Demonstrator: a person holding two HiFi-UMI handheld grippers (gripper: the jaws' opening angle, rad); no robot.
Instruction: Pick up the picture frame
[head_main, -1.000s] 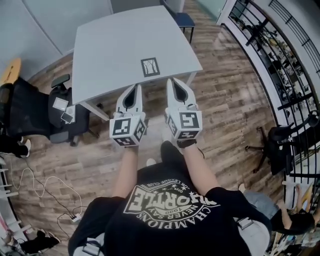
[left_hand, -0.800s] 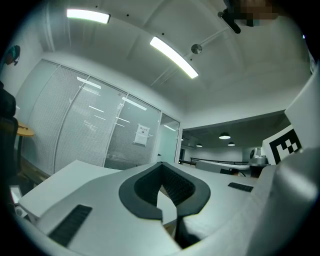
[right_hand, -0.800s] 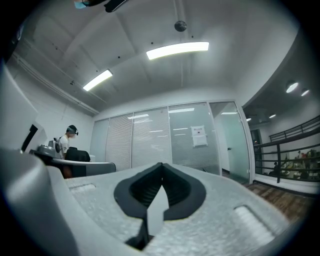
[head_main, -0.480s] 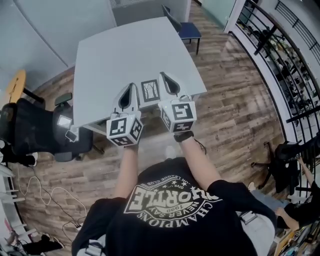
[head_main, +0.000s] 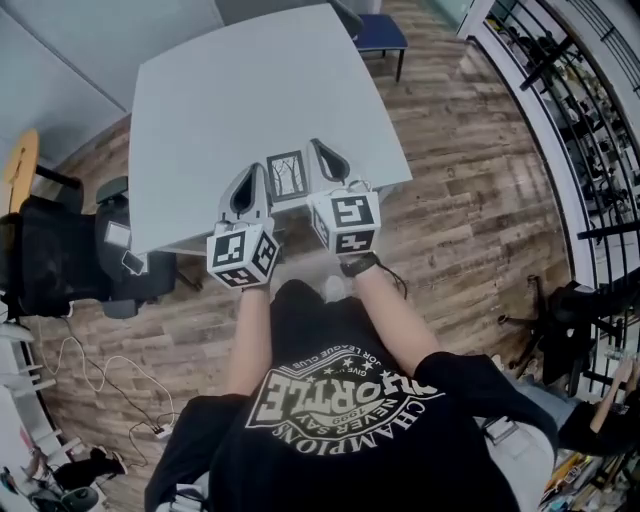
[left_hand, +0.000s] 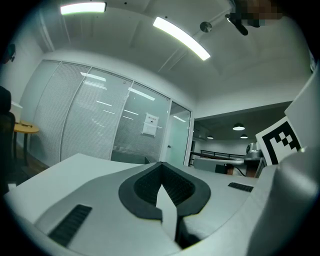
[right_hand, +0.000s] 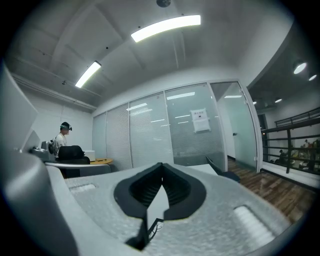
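Grey counter (head_main: 220, 90) is carrying the picture frame (head_main: 287, 175), which is lying flat and face up near the edge closest to the person, showing a dark border and a bare-tree print. On its left, the left tongs (head_main: 257, 172) are pointing forward with both jaws pressed together and nothing between them. Their tip is sitting just beside the frame's left long edge, about level with its middle.

The frame is filling the gap between the two tools — its long axis is running away from the person, nearly parallel to both. On its right, the right tongs (head_main: 318, 148) are likewise closed and empty, with the tip reaching slightly past the frame's far corner. In the right gripper view a sliver of the tree print is showing just below the closed jaws.

Neither side is looking clearly nearer, and I cannot tell whether either is touching the frame. Because the frame is lying beside both pairs of jaws, not between either pair, a grasp is probably calling for one pair to open and turn in across a long edge.
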